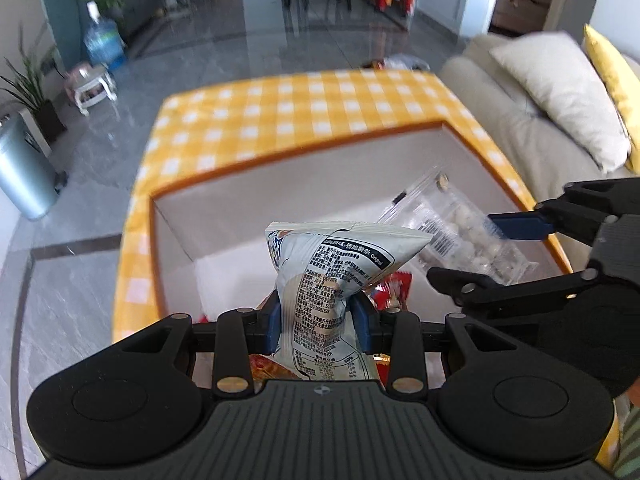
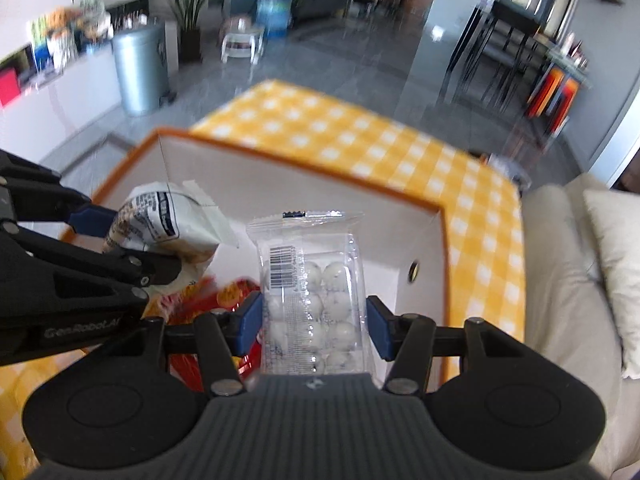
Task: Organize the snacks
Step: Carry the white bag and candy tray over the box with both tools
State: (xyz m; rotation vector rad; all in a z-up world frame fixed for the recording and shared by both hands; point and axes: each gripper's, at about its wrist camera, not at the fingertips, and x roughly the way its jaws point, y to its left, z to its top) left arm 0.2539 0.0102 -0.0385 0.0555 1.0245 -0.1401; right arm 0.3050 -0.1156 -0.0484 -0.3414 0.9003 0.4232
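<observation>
On a yellow checked tablecloth (image 1: 304,108), a white box (image 1: 320,184) is set; above it a printed snack bag (image 1: 332,276) is pinched by the left gripper (image 1: 318,316), a clear packet of white balls (image 2: 316,300) clamped by the right gripper (image 2: 314,324).

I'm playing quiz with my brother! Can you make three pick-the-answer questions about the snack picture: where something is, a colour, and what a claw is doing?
1. Where does the clear packet of white balls hang?
A. over the white box
B. on the sofa
C. on the floor

2. What colour is the checked tablecloth?
A. blue
B. yellow
C. green

3. What is the left claw doing?
A. standing open and empty
B. pinching a printed white bag
C. holding a bottle

Answers: 1 A, the right claw holds it above the box. 2 B, yellow and white squares. 3 B, the blue pads squeeze the bag.
</observation>
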